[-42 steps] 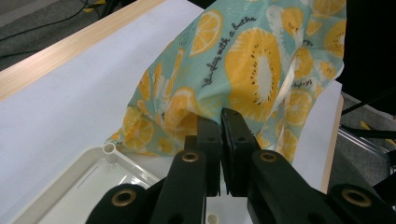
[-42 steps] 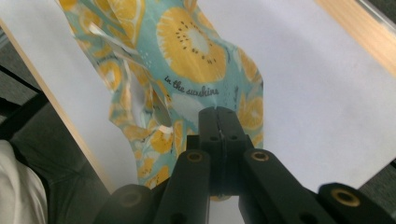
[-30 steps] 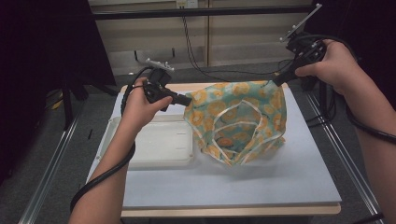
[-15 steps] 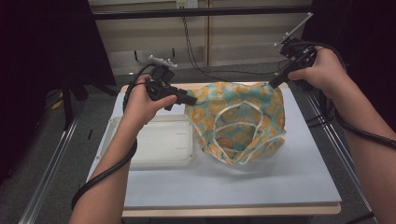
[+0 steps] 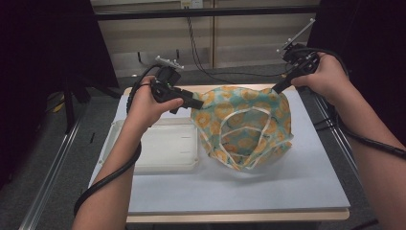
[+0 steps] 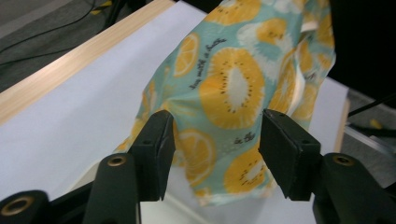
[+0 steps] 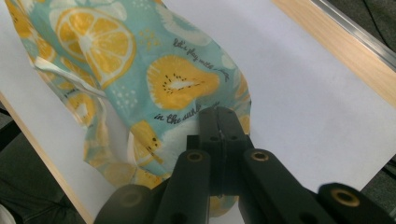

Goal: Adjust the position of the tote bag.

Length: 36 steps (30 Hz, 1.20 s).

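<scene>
White plastic tray (image 5: pixel 158 148) sits left of centre in the high view, nothing in it; right of it the fruit-print cloth (image 5: pixel 244 129) hangs over the worktop (image 5: pixel 287 182), strung between left tongs (image 5: pixel 197 102) and right tongs (image 5: pixel 276 88). Left gripper view: those tongs (image 6: pixel 215 142) have just been opening, cloth (image 6: pixel 233 88) beyond them unpinched. Right gripper view: tongs (image 7: pixel 219 135) pressed together, pinching the cloth (image 7: pixel 140 70) at centre.

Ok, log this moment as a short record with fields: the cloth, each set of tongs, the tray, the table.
cloth: fruit-print garment, far right corner held up, rest draped on the table
left tongs: just been opening, jaws apart, cloth between them, not pressed
right tongs: shut on the cloth's corner
tray: white tray, left of the cloth
table: white tabletop
</scene>
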Each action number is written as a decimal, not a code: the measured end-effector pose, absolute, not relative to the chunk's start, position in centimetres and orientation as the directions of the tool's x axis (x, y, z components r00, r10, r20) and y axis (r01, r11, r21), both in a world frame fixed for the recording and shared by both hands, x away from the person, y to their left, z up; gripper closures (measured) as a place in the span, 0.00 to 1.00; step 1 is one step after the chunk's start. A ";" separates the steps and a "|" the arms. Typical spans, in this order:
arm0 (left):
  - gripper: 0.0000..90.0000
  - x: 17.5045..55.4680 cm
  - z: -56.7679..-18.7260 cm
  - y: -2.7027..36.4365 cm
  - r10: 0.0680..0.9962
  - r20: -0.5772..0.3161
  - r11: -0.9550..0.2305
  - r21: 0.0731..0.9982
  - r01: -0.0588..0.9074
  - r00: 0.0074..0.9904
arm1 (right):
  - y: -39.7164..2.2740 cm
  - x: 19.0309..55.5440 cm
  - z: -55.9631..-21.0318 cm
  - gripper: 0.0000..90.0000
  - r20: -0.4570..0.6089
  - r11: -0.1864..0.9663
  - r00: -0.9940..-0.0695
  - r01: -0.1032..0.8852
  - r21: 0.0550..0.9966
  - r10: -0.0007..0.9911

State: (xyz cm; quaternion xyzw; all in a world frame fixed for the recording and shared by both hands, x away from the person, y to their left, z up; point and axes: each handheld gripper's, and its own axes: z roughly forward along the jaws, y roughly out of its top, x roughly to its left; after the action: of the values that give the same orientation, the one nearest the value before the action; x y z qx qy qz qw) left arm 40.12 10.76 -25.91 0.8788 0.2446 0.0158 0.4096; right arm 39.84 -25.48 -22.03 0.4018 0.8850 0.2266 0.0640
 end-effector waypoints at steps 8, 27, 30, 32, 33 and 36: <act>0.43 39.8 -25.3 9.8 0.402 -0.116 -0.598 0.718 0.357 0.908 | -25.1 39.7 -21.5 1.00 0.063 0.575 -0.670 0.677 0.459 0.739; 1.00 40.5 -25.0 7.0 0.379 -0.122 -0.634 0.688 0.354 0.917 | -25.0 39.9 -21.8 1.00 0.049 0.588 -0.677 0.670 0.453 0.734; 1.00 40.8 -24.2 7.4 0.402 -0.127 -0.610 0.701 0.369 0.907 | -25.5 40.0 -21.5 1.00 0.042 0.579 -0.671 0.667 0.469 0.740; 1.00 41.0 -23.8 7.5 0.405 -0.146 -0.588 0.715 0.379 0.902 | -25.8 40.0 -21.2 1.00 0.045 0.572 -0.670 0.666 0.479 0.741; 1.00 41.1 -23.7 7.6 0.408 -0.151 -0.570 0.729 0.380 0.900 | -25.8 39.9 -21.0 1.00 0.045 0.564 -0.663 0.668 0.485 0.747; 1.00 41.7 -23.8 7.7 0.426 -0.163 -0.553 0.731 0.399 0.890 | -26.1 40.1 -20.7 1.00 0.032 0.557 -0.652 0.670 0.490 0.757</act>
State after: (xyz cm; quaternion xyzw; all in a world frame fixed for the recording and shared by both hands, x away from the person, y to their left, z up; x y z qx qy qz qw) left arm 41.67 7.72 -23.76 0.8810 0.2342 0.0164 0.4107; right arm 40.09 -26.14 -20.73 0.4068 0.8775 0.2369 0.0918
